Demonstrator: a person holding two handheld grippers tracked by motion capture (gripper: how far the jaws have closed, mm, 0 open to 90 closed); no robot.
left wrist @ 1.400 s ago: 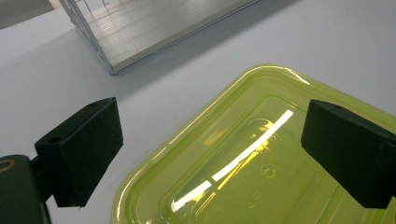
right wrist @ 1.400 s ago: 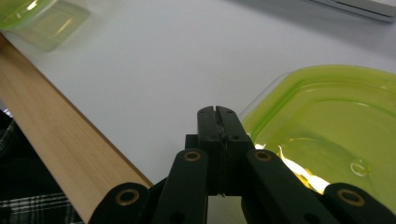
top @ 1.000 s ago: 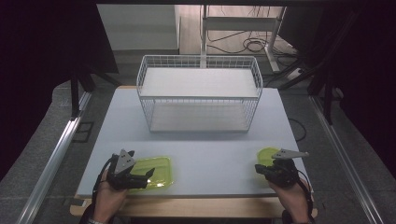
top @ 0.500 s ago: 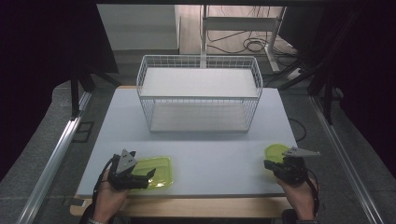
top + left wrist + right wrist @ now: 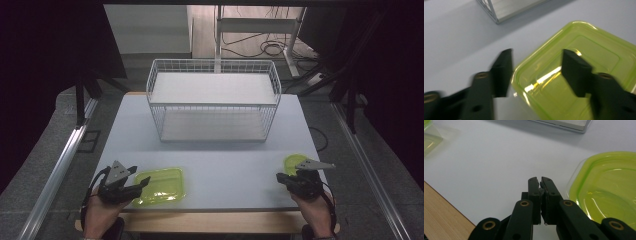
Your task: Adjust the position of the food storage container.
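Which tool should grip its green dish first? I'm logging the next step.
Left. The left tool is open with jaws straddling the rectangular dish rim; the right tool is shut beside the round dish.

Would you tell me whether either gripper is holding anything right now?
Nothing is held: the left gripper stands open astride the green container's corner; the right gripper is shut, empty.

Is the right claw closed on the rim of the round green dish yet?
No. In the right gripper view the right claw is shut on nothing over bare table, with the round green dish lying beside it, apart.
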